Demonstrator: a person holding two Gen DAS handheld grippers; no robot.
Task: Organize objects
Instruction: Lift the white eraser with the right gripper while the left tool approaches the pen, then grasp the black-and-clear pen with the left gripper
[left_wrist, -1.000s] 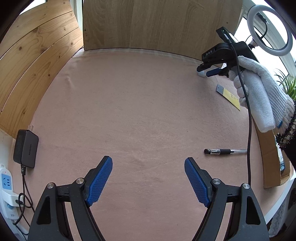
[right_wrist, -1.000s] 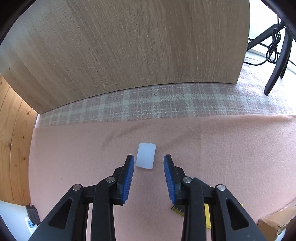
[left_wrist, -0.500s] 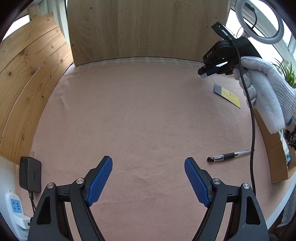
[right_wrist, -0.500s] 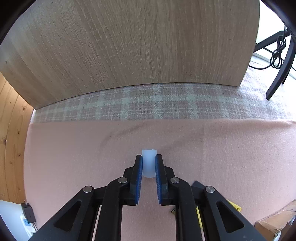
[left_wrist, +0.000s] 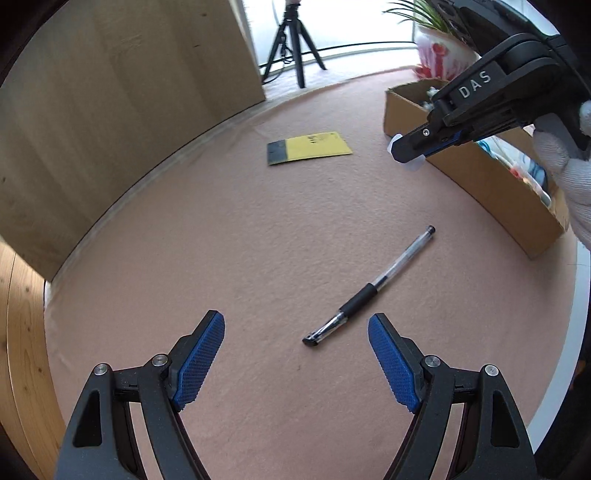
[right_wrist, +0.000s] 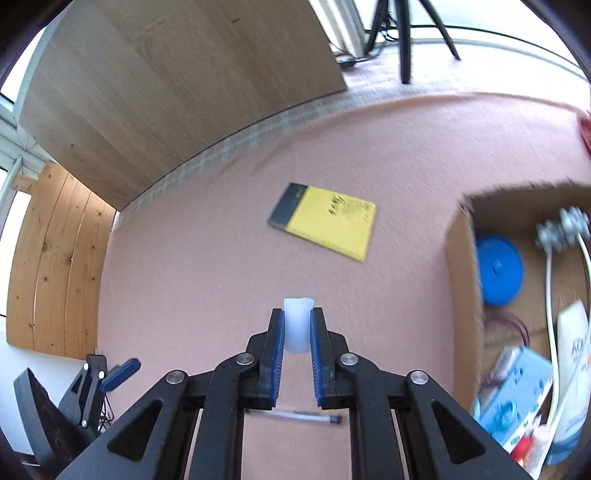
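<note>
My right gripper (right_wrist: 297, 326) is shut on a small white eraser (right_wrist: 297, 325) and holds it above the pink cloth, left of an open cardboard box (right_wrist: 461, 266). In the left wrist view the right gripper (left_wrist: 410, 151) hovers beside that box (left_wrist: 480, 177) with the eraser (left_wrist: 413, 166) peeking out. My left gripper (left_wrist: 295, 354) is open and empty, low over the cloth, with a black-grip pen (left_wrist: 369, 291) lying just ahead between its fingers. A yellow notepad (right_wrist: 327, 221) lies flat on the cloth; it also shows in the left wrist view (left_wrist: 308, 147).
The box holds a blue round lid (right_wrist: 498, 269), a white cable and several packets. A wooden board (left_wrist: 110, 92) stands at the back. A tripod (left_wrist: 291, 40) and a plant stand beyond the cloth. A charger (right_wrist: 37, 413) sits at the left edge.
My right gripper closed on the eraser, lifted it and carried it right toward the box. My left gripper swung right, so the pen now lies just ahead of it.
</note>
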